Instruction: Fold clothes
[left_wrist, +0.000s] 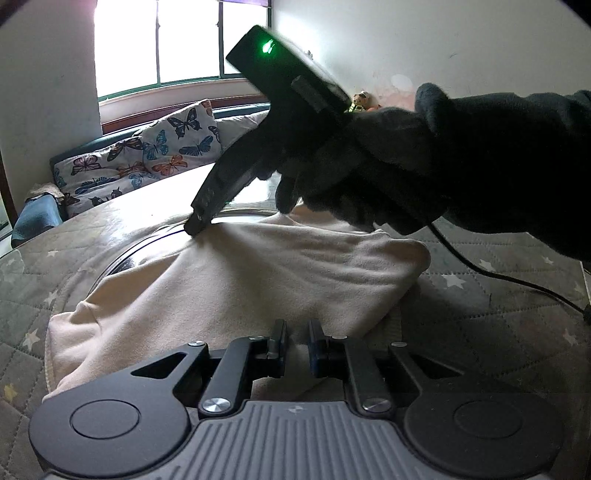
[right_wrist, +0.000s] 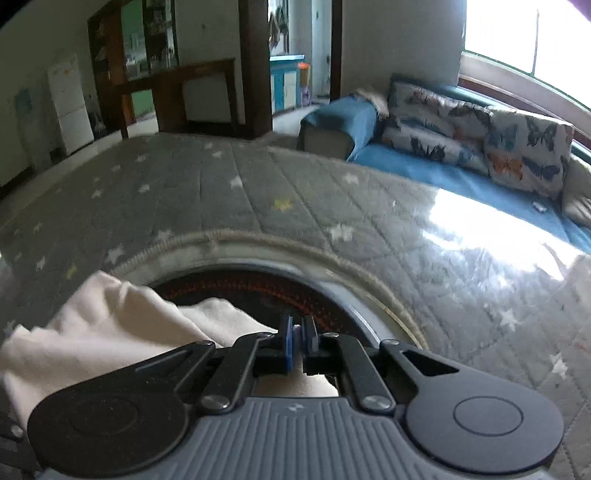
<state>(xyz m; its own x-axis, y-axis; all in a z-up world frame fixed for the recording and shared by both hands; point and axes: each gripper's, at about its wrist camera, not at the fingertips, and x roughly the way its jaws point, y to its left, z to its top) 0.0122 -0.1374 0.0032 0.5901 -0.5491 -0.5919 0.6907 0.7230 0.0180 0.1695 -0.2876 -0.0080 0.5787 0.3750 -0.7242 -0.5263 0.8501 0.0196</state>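
A cream cloth (left_wrist: 258, 280) lies spread on a grey quilted star-pattern table cover (left_wrist: 74, 236), partly over a round dark opening (right_wrist: 258, 291) in the table. My left gripper (left_wrist: 297, 343) is at the cloth's near edge, its jaws close together and shut on a fold of the fabric. A person's dark-gloved hand (left_wrist: 369, 166) holds my right gripper (left_wrist: 195, 226) at the cloth's far edge, where the fabric peaks up into its closed tips. In the right wrist view the right gripper (right_wrist: 297, 334) has its blue pads together, with the cloth (right_wrist: 110, 325) bunched to its left and beneath it.
A black cable (left_wrist: 517, 277) trails over the cover at the right. A blue sofa (right_wrist: 424, 173) with butterfly cushions (left_wrist: 162, 147) stands beyond the table under a bright window. Wooden furniture (right_wrist: 192, 96) and a doorway lie further off.
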